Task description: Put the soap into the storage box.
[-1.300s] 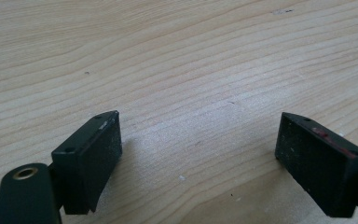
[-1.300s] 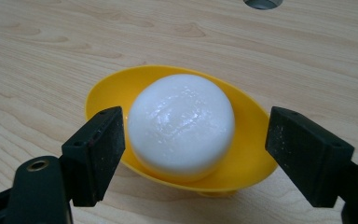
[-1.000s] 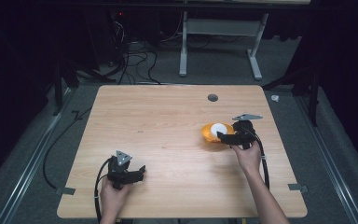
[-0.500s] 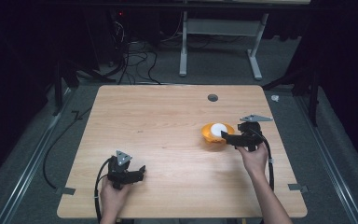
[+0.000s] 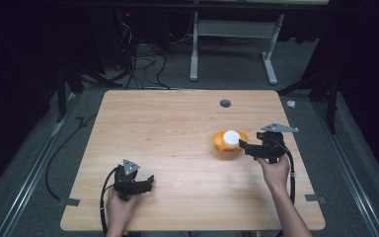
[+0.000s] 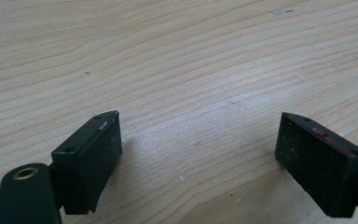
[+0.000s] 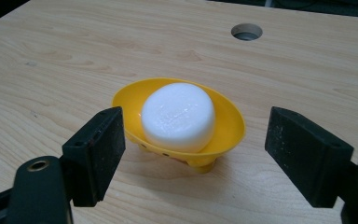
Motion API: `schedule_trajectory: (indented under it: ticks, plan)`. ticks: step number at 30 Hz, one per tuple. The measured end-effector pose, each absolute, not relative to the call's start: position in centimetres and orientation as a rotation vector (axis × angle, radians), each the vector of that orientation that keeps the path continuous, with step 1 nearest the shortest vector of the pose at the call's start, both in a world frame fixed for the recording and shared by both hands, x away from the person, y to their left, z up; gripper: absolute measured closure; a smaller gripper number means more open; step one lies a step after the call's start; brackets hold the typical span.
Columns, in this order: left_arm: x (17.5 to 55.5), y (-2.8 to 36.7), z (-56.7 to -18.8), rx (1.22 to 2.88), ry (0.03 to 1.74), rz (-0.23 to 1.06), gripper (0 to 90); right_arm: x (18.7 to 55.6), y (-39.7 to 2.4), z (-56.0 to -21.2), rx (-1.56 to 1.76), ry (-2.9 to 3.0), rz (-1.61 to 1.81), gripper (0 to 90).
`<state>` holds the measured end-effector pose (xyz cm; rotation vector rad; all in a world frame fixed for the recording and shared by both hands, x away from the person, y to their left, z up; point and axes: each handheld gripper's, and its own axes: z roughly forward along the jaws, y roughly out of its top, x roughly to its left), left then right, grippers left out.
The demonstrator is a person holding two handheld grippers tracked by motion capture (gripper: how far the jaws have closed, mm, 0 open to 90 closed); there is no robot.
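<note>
Between the right gripper (image 7: 193, 158) jaws, spread wide and holding nothing, sits a yellow dish (image 7: 228, 122) with a white soap bar (image 7: 178, 116) resting in its hollow. Dish stands on small feet on the wooden table (image 7: 51, 56), just ahead of the jaw tips, not touching either pad. Round cable hole (image 7: 246, 31) lies well beyond it.

High view: right gripper (image 5: 243, 145) is level with the dish (image 5: 218, 143) at its right edge; left gripper (image 5: 149, 183) rests near the table's front left, well apart. Left gripper view: jaws (image 6: 196, 158) spread over bare wood, nothing between them.

Judgement: approach step, grasp not yet made. Next move calls for easing forward so the pads bracket the dish walls or the soap, then closing evenly; the rim is thin and sloped, so a slip is possible.

No readable labels or writing.
</note>
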<state>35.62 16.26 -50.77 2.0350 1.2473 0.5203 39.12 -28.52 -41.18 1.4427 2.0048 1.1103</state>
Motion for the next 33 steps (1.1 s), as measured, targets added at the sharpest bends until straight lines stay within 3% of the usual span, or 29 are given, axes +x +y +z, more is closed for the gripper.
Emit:
schedule_trajectory:
  ticks: [33]
  plan:
    - [35.6, 16.2, -50.8, 2.035, 1.248, 0.52, 14.9, 34.7, -31.0, -40.8, 1.443, 1.933, 1.197, 24.0]
